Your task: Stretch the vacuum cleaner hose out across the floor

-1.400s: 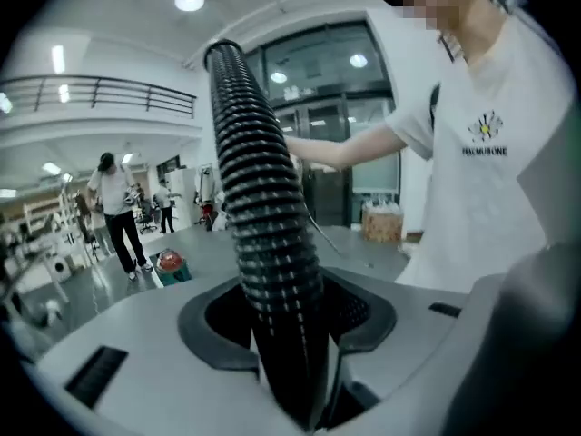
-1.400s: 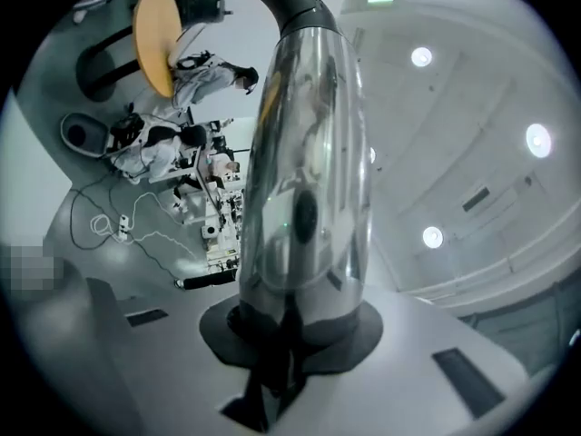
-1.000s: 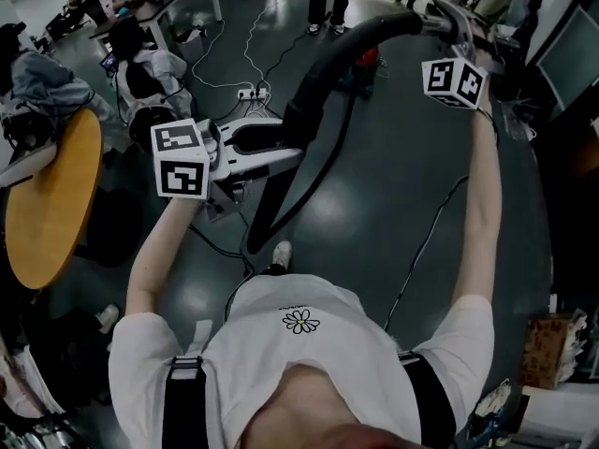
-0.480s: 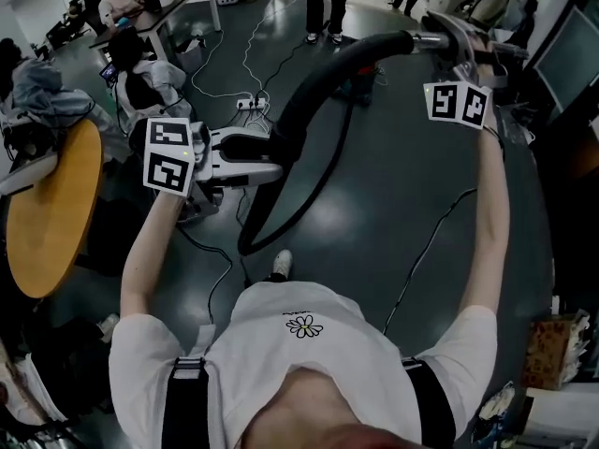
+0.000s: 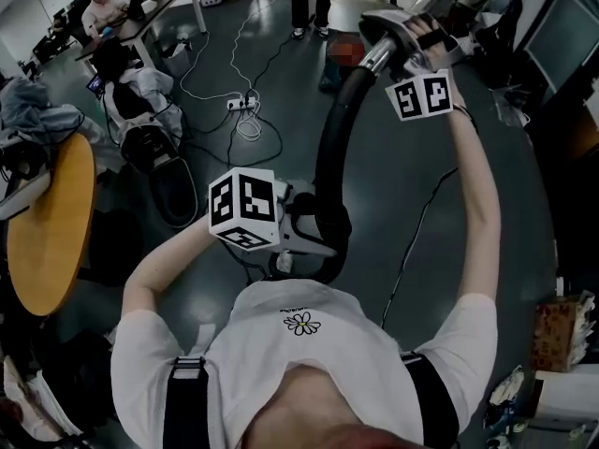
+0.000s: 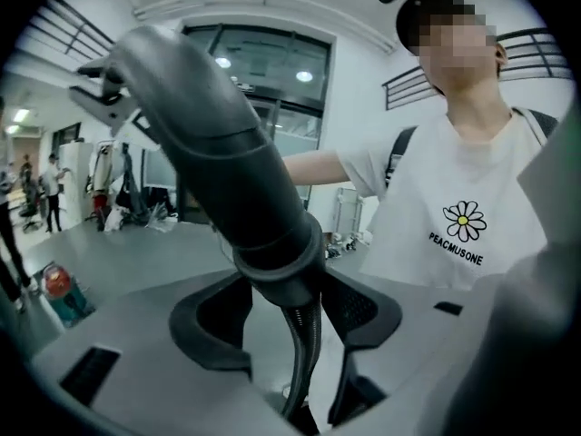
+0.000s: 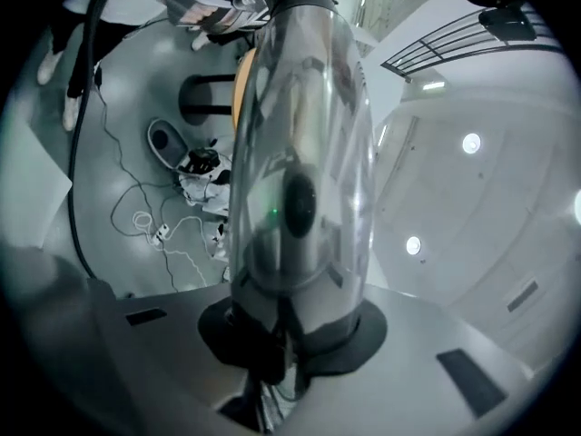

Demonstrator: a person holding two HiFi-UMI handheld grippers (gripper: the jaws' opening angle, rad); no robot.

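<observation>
Out front, hose arcs: L gripper clamped on its low end, R gripper clamped on top end.

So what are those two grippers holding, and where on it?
The left gripper grips the black hose at its cuff; the right gripper grips the shiny metal tube at its end.
</observation>
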